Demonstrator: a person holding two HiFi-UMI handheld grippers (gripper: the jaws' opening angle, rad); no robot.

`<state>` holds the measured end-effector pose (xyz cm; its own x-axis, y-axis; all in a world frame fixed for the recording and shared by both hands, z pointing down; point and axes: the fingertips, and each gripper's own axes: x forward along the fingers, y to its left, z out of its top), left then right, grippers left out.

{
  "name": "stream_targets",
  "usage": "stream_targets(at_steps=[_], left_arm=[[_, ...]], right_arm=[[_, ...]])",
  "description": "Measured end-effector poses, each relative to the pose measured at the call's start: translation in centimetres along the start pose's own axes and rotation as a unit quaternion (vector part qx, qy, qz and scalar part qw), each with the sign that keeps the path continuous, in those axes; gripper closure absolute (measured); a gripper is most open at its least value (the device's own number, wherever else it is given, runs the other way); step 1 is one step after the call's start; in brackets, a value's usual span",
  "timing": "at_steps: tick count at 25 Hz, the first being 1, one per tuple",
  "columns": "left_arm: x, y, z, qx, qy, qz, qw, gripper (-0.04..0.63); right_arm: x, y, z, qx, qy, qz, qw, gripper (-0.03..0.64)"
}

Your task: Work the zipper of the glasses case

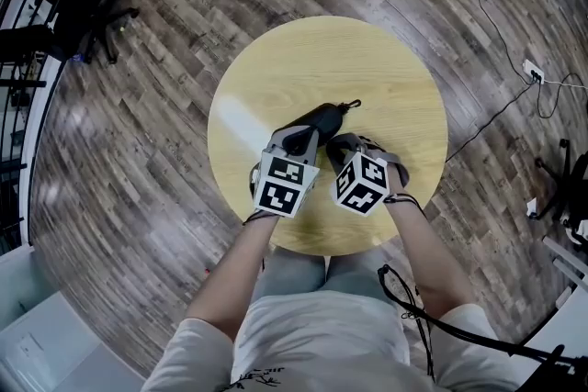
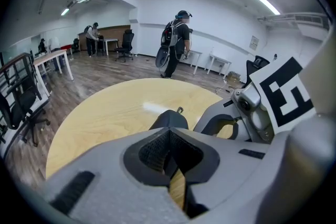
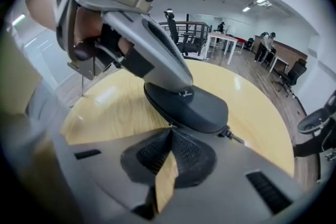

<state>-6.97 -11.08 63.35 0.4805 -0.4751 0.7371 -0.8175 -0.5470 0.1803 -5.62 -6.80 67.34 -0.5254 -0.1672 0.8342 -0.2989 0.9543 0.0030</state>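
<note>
A black, oval, soft-shelled glasses case (image 1: 323, 117) lies near the middle of a round, pale wooden table (image 1: 303, 60), its small metal zipper pull (image 1: 353, 106) sticking out of the far end. The left gripper (image 1: 309, 131) has its jaws pressed together, tips resting on top of the case. The right gripper (image 3: 170, 127) is likewise closed, tips against the case's near edge; whether they pinch anything thin, I cannot tell.
</note>
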Motion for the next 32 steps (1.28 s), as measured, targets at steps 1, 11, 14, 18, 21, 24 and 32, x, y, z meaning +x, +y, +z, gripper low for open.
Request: stream_targets(at_steps=[1,11,14,18,21,24,32], left_arm=[[-0.1,-0.3,0.0,-0.002,0.006,-0.008,1.0,0.591],[0.3,-3.6,0.0,0.015,0.017,-0.046,0.9987,0.591],[0.5,-3.5,0.0,0.021,0.002,-0.043,0.9988,0.591],[0.5,-3.5,0.0,0.026,-0.001,-0.041,0.9988,0.591],[0.5,-3.4,-0.1,0.028,-0.004,-0.041,0.9988,0.591],[0.4,-3.7,0.0,0.021,0.004,-0.053,0.9984,0.591],[1.8,-6.6,3.2,0.081,0.01,-0.11,0.9905,0.591]], right_arm=[[-0.3,-0.4,-0.5,0.001,0.001,-0.002,1.0,0.615],[-2.8,-5.0,-3.3,0.006,0.0,-0.014,1.0,0.615],[-2.9,-3.4,-3.3,0.012,-0.007,0.0,1.0,0.615],[-1.9,0.9,-2.1,0.013,-0.019,0.019,1.0,0.615],[-0.9,4.0,-0.9,0.023,-0.032,0.019,0.999,0.615],[-0.6,4.4,-1.0,0.023,-0.029,0.003,0.999,0.615],[-3.1,2.4,-3.8,-0.004,-0.021,-0.005,1.0,0.615]])
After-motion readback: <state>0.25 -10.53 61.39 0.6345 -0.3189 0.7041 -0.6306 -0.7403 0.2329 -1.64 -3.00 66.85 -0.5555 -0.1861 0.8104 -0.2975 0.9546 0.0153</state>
